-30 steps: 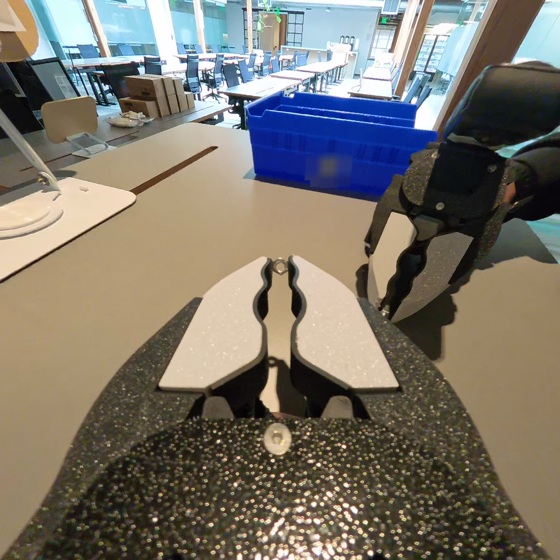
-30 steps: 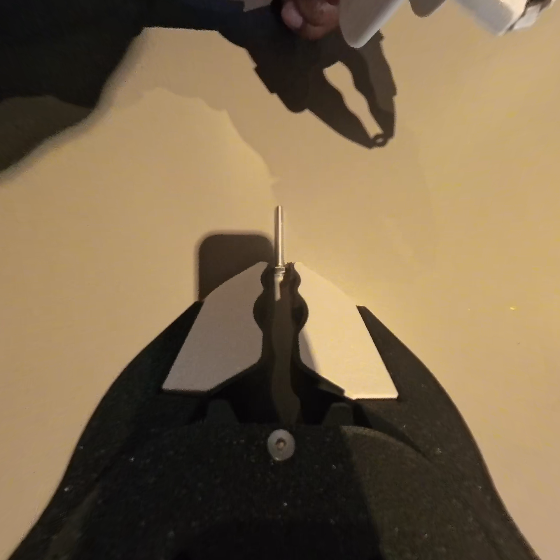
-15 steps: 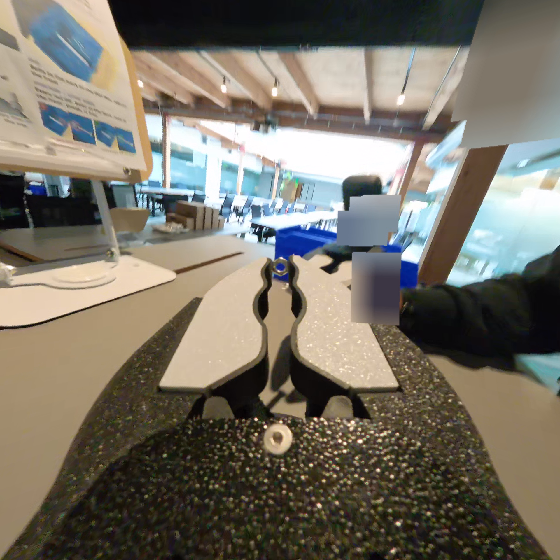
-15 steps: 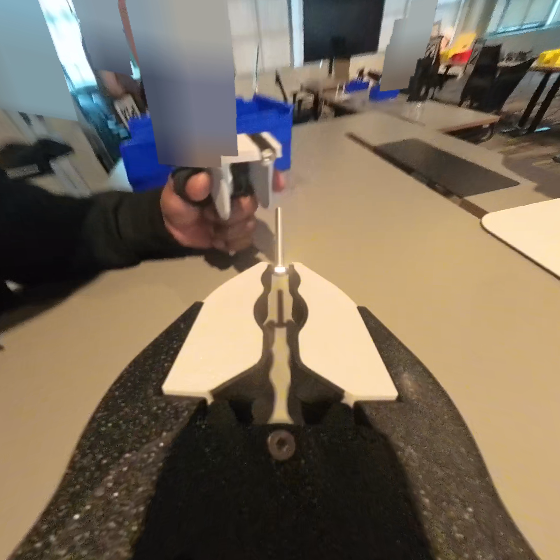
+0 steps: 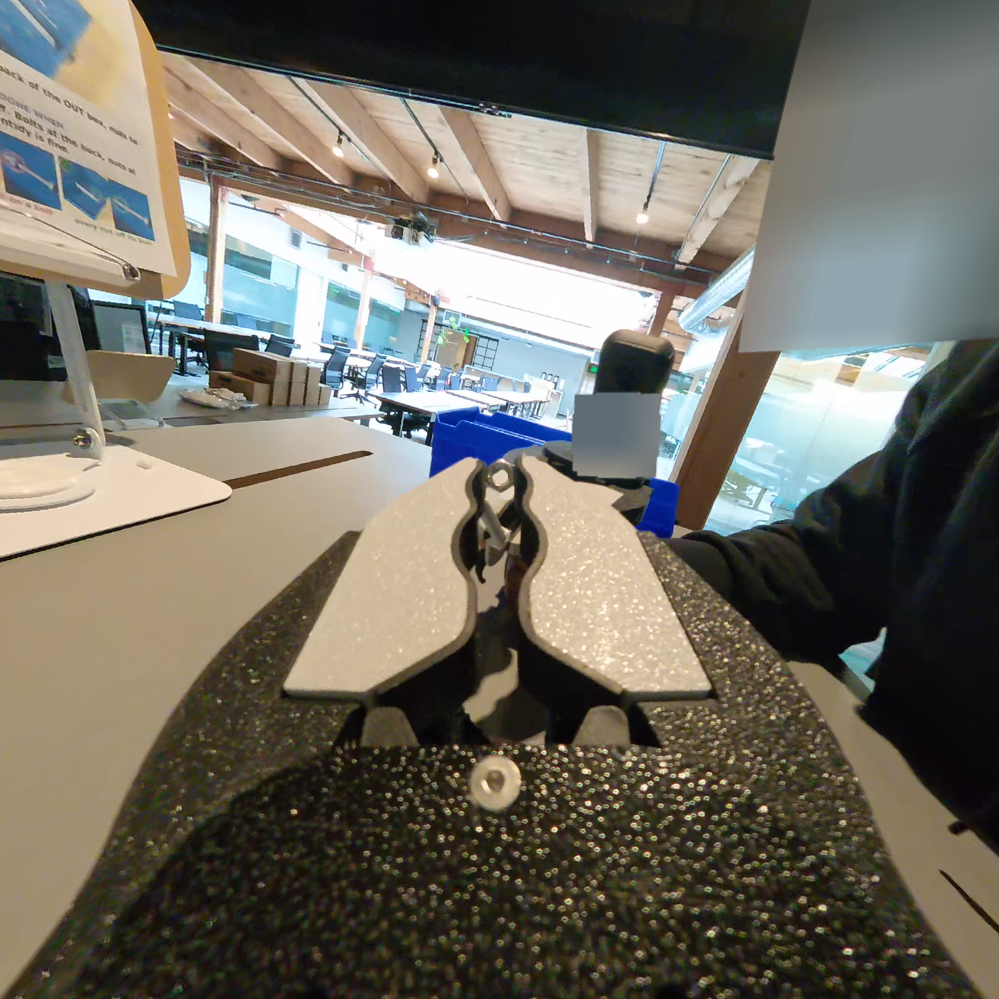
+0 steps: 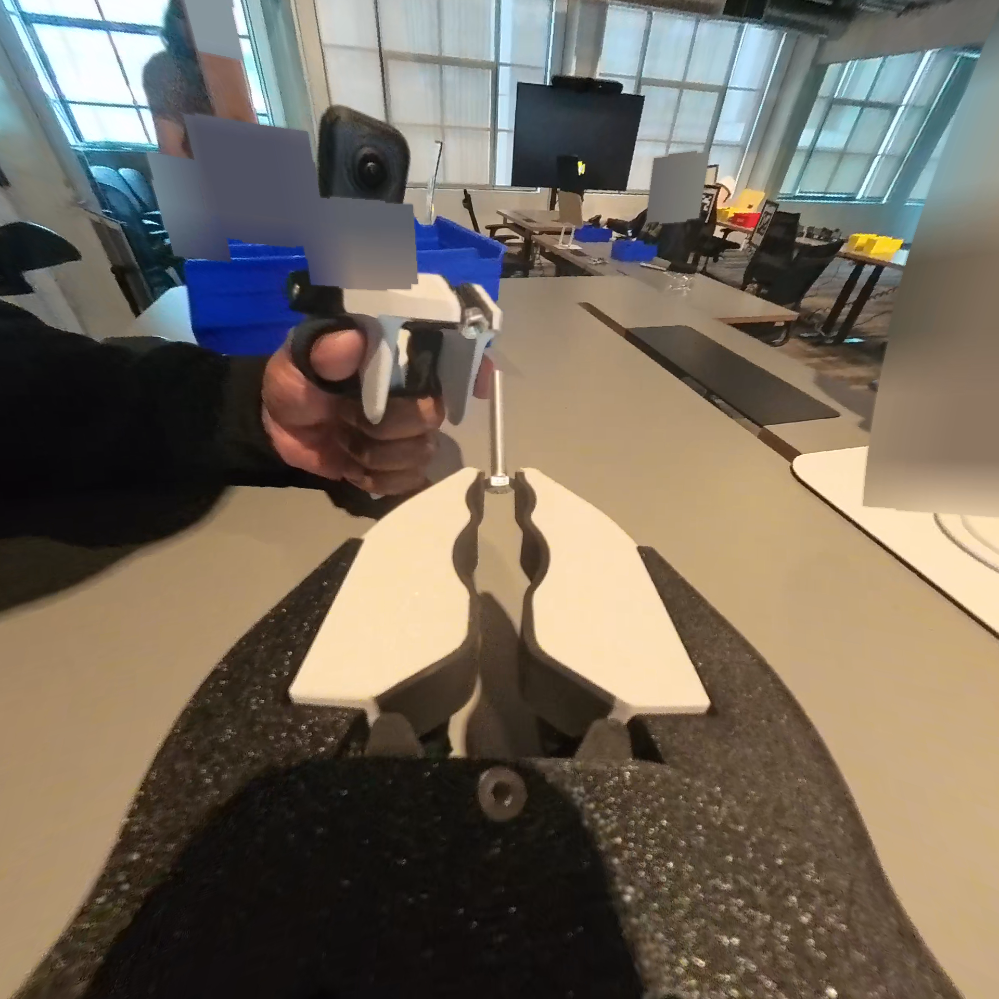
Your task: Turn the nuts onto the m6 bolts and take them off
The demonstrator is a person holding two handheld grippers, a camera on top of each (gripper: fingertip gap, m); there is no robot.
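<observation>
My left gripper (image 5: pixel 500 475) is shut on a small steel hex nut (image 5: pixel 500 477) at its fingertips. My right gripper (image 6: pixel 498 478) is shut on the head of a long steel bolt (image 6: pixel 496 421) that points forward, away from it. Both are raised above the grey table (image 6: pixel 621 411). In the right wrist view the left gripper (image 6: pixel 478 324) faces mine, with the nut (image 6: pixel 474 324) at the bolt's far tip; I cannot tell whether they touch. In the left wrist view the bolt (image 5: pixel 493 524) shows through the gap below the nut.
A blue bin (image 5: pixel 470 438) stands at the back of the table, also in the right wrist view (image 6: pixel 243 292). A white stand base (image 5: pixel 108 486) with an instruction sheet (image 5: pixel 70 151) stands at the left. A person's dark sleeve (image 5: pixel 811 551) and hand (image 6: pixel 346 421) hold the grippers. My right fingertips sit around 5 cm from my left ones.
Both grippers lifted from pointing down at the table to level, facing each other. The nut and the bolt tip came together. Each gripper kept its hold.
</observation>
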